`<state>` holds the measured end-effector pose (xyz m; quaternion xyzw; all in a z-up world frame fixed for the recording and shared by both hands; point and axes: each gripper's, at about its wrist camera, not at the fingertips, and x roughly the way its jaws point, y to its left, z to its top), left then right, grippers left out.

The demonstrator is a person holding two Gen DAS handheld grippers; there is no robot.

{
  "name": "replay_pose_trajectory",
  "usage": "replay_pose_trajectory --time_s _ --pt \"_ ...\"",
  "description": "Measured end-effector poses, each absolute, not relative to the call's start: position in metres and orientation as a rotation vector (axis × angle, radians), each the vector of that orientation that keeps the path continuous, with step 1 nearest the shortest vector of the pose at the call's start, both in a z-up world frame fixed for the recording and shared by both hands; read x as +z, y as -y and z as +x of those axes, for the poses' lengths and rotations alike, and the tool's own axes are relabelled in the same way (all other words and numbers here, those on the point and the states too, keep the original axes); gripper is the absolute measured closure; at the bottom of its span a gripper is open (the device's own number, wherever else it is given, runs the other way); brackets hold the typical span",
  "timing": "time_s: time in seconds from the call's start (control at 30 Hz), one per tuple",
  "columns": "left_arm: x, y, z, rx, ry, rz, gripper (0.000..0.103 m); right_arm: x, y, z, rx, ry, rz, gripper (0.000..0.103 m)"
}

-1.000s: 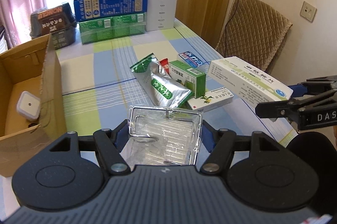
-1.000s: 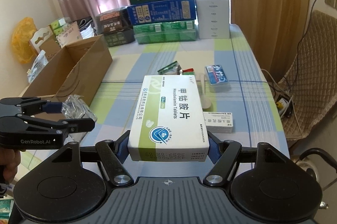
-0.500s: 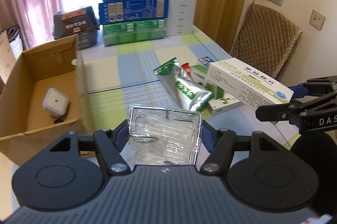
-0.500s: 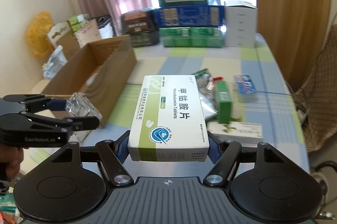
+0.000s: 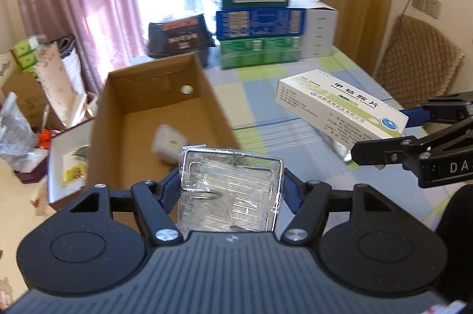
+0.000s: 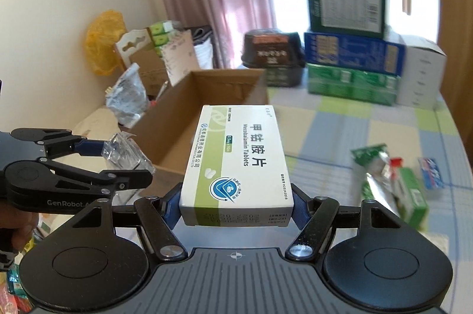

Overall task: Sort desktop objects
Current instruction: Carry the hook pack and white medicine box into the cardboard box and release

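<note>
My left gripper (image 5: 230,189) is shut on a clear plastic blister pack (image 5: 229,192), held in the air over the near end of the open cardboard box (image 5: 159,119). My right gripper (image 6: 236,207) is shut on a white and green tablet box (image 6: 236,163), carried above the table toward the same cardboard box (image 6: 201,113). In the right wrist view the left gripper (image 6: 118,163) with the blister pack (image 6: 127,153) is at the left. In the left wrist view the right gripper (image 5: 384,133) and tablet box (image 5: 340,107) are at the right.
A small white case (image 5: 168,142) lies inside the cardboard box. Foil pouches and small green boxes (image 6: 390,184) lie on the checked tablecloth (image 6: 354,121). Stacked cartons (image 5: 260,18) stand at the table's far end. A chair (image 5: 414,59) is at the right; bags and clutter (image 6: 127,71) lie left of the table.
Both grippers have swung left with their loads, away from the pile of pouches and toward the cardboard box. The box now fills the middle of both views. Neither grip has altered.
</note>
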<state>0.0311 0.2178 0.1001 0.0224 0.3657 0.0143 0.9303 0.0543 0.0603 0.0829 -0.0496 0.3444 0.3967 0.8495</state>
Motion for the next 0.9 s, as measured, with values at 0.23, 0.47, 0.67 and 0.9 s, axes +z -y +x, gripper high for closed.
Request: replay_pose_trajectory --time_s 0.23,0.47,0.67,0.9 --pt "0.108 -0.268 0.04 0.11 -0.75 0.044 0.038 0.08 -0.11 0.06 0.854 -0.7 -0.15 0.035" --pt "0.103 -0.3 0.06 0.158 -0.772 0.036 0.038 0.064 -0.152 0.076 0.855 -0.709 -0.175 0.035" --pt "0.092 -0.32 0.078 0.18 -0.793 0.012 0.038 0.051 -0.173 0.092 0.837 -0.72 -0.171 0.035" --pt "0.081 -0.335 0.097 0.186 -0.806 -0.013 0.038 0.036 -0.192 0.106 0.829 -0.735 -0.194 0.035"
